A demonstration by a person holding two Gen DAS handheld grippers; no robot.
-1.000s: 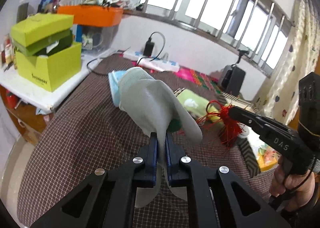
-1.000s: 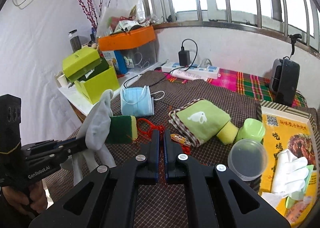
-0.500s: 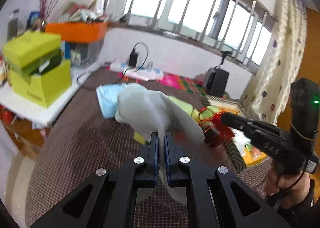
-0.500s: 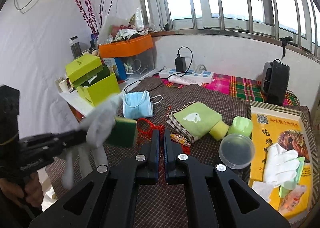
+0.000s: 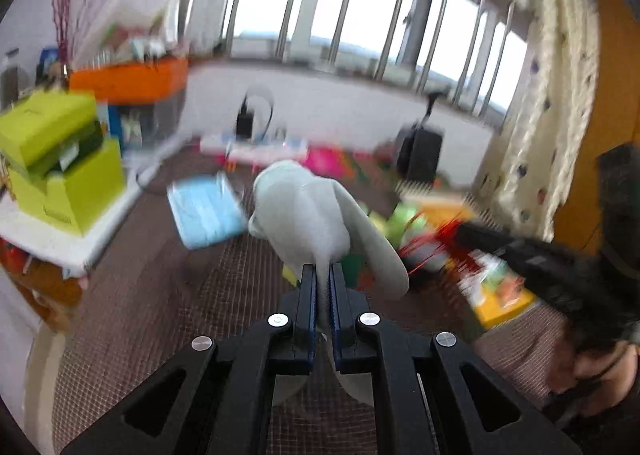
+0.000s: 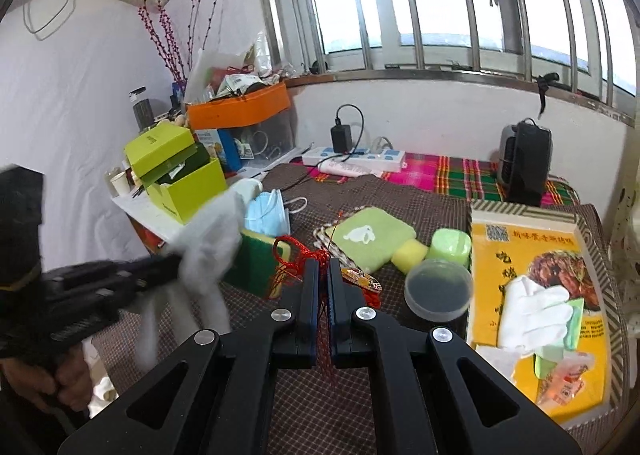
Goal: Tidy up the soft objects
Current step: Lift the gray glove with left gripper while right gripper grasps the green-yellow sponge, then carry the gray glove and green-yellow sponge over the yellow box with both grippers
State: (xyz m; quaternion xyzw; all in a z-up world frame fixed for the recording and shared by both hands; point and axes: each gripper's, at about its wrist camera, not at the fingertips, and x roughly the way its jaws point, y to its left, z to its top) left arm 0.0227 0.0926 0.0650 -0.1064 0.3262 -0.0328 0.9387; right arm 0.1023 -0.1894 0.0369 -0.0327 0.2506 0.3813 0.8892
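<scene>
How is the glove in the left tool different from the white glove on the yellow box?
The glove in the left tool is grey and hangs in the air; the white glove lies flat on the yellow box, untouched. The grey one looks blurred, the white one sharp. Both are soft fabric gloves.

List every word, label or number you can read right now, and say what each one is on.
"吃烤": large dark characters running down the yellow food box; the characters below are hidden by the white glove.
Small characters and a QR code along that box's top edge: too small to read.
Print on the lime green box: too small to read.
Label on the blue carton: too small to read.
Left wrist view: blurred, nothing readable.
</scene>
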